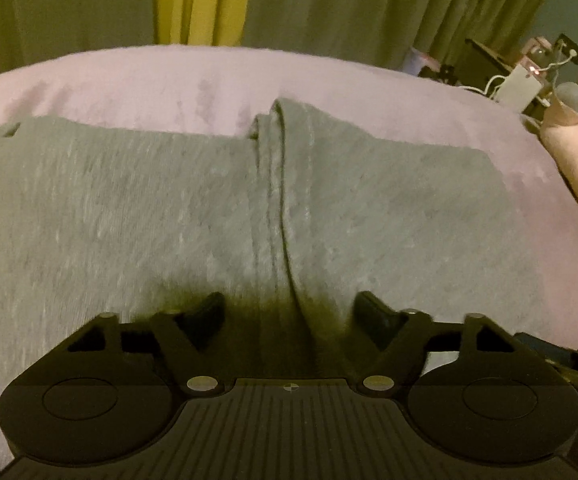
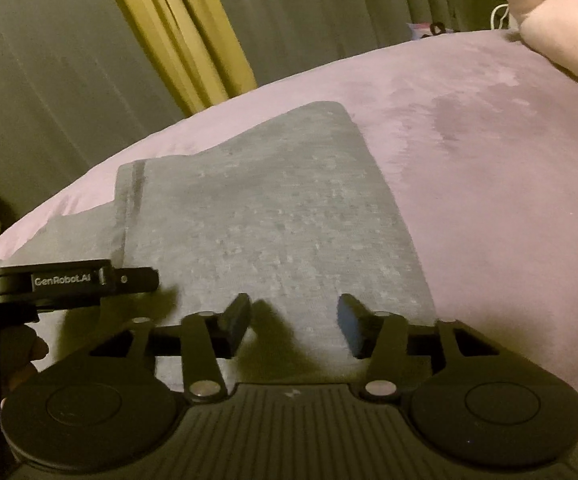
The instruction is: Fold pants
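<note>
The left gripper [image 1: 289,312] hangs with jaws apart and nothing between them, just over a raised fold ridge in the grey, nubbly knit pants [image 1: 169,208]. The right gripper [image 2: 293,320] is likewise parted and empty above the pants' [image 2: 273,220] flat folded panel. Beyond lies the soft mauve bed [image 2: 469,160].

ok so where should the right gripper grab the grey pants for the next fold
Probably the near edge of the grey pants, right below the open right gripper. Come down from above at the near side: the cloth lies flat on the pink blanket, so only an edge can be pinched.
</note>
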Demonstrator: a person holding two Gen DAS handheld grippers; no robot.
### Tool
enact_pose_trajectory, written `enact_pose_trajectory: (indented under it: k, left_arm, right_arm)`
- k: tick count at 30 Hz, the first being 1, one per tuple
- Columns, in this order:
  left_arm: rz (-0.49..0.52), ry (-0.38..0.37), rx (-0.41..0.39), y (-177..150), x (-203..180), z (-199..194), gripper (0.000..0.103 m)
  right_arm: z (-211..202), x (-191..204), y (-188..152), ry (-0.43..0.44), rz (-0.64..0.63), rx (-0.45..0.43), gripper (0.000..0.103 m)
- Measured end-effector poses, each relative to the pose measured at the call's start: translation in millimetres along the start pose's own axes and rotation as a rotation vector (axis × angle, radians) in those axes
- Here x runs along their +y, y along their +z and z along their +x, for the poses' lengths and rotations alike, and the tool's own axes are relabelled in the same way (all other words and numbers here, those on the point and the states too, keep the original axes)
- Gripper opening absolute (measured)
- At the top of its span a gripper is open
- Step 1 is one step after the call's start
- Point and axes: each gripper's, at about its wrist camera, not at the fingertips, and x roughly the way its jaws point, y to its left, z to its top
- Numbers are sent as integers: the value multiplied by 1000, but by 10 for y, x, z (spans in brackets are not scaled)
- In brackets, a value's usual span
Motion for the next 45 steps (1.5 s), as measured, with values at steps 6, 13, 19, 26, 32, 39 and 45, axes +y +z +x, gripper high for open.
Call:
enact_pose_trajectory:
  k: [6,13,19,26,32,39,45]
  left_arm:
    - [-37,-80,-5,-16,97,-37,34]
    - [-15,-28,16,30,15,56,39]
    - [-9,-23,-4,54,-60,-37,19]
    - [5,-73,-86,97,-133,-357,17]
    - [-2,-95,-126,130,-279,-550,17]
    - [14,-59,-118,162,-337,-491,17]
    - [-73,-67,-94,135,-113,-542,17]
  right_arm:
    - [20,75,14,-11,-31,-2,57]
    - [34,148,21,-34,-73,1,59]
    - [38,160,29,-35,-82,5,62]
    - [-32,157,31,-52,-74,-31,67]
    - [-76,124,43,-60,-45,-58,72]
    - [-61,178,15,-77,-87,-53,75]
    - [-84,216,10,-64,-111,-57,79]
